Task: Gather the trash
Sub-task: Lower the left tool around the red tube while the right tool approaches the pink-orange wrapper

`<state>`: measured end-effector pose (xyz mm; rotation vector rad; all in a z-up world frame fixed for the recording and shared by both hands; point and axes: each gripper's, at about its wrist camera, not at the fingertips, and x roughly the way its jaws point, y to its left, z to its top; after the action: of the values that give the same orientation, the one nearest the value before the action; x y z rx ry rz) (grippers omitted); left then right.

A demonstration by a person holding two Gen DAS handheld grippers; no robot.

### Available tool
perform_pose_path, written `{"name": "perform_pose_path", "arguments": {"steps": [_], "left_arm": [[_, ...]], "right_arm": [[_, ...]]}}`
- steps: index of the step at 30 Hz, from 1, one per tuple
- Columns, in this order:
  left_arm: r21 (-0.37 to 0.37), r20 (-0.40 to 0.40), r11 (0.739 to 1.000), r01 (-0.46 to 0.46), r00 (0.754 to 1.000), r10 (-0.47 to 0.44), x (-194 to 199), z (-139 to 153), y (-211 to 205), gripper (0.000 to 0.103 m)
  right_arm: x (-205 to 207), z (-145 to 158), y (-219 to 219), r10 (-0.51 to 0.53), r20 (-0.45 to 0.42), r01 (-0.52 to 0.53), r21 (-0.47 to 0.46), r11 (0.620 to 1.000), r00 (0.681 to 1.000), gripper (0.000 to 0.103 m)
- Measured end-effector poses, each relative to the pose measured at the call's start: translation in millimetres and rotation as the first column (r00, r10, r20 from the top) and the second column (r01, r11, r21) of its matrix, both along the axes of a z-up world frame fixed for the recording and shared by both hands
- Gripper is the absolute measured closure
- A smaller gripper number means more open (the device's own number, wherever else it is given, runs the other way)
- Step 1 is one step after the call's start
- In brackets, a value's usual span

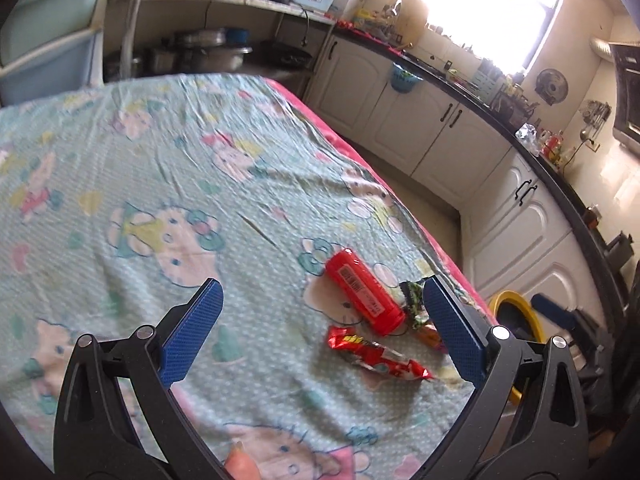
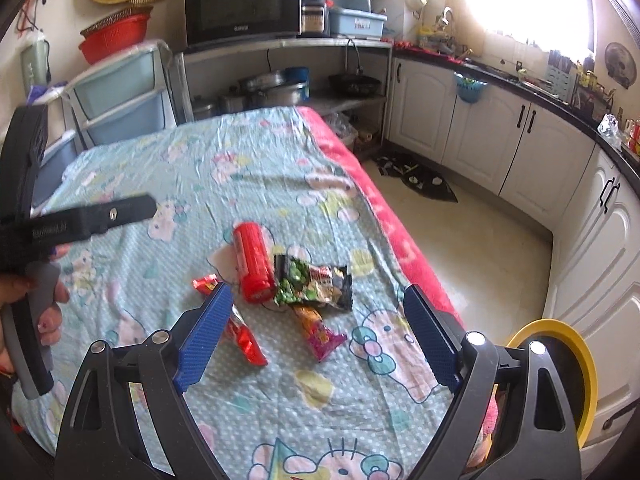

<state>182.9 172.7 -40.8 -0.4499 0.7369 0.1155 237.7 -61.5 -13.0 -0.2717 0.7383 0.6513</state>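
Note:
Trash lies on a table with a Hello Kitty cloth [image 1: 160, 168]: a red cylindrical can [image 1: 363, 292] [image 2: 253, 266], a red snack wrapper [image 1: 376, 354] [image 2: 240, 330], a black-green wrapper [image 2: 314, 282] [image 1: 414, 304] and an orange-pink wrapper [image 2: 320, 332]. A yellow-rimmed bin [image 2: 576, 368] [image 1: 516, 320] stands on the floor off the table's right edge. My left gripper [image 1: 322, 332] is open and empty above the cloth, the red wrapper between its fingers. My right gripper [image 2: 316, 340] is open and empty over the wrappers. The left tool's body [image 2: 80, 220] shows at left in the right wrist view.
White kitchen cabinets [image 2: 520, 160] with a dark counter run along the right. A shelf with a microwave [image 2: 244, 6] and pots stands beyond the table's far end, plastic drawers [image 2: 120, 96] to its left. A dark mat [image 2: 420, 178] lies on the floor.

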Motion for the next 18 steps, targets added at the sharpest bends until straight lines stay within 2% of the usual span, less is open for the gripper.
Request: {"name": "perform_pose_path", "arguments": {"steps": [3,10,14,18], "left_arm": [[-0.042,-0.015,0.999,0.023,1.0,-0.024,13,-7,-3,0.011],[-0.144,-0.068,0.988,0.052,0.996,-0.062,49,-29,-13,0.027],[-0.199,-0.102,0.979,0.051,0.992,-0.072,65,-42,-17,0.036],[-0.229,-0.129,0.973,0.036,0.989,-0.067,77,-51,-17,0.039]], "right_arm": [[5,-14,2,0.012,-0.023,-0.012,-0.027,1.0,1.0,0.019],[19,-42,9,0.046,-0.088,-0.051,-0.056,0.997,0.995,0.025],[27,-56,9,0.057,-0.139,-0.066,-0.061,0.996,0.989,0.038],[32,-68,11,0.074,-0.176,-0.089,-0.077,0.993,0.982,0.049]]}}
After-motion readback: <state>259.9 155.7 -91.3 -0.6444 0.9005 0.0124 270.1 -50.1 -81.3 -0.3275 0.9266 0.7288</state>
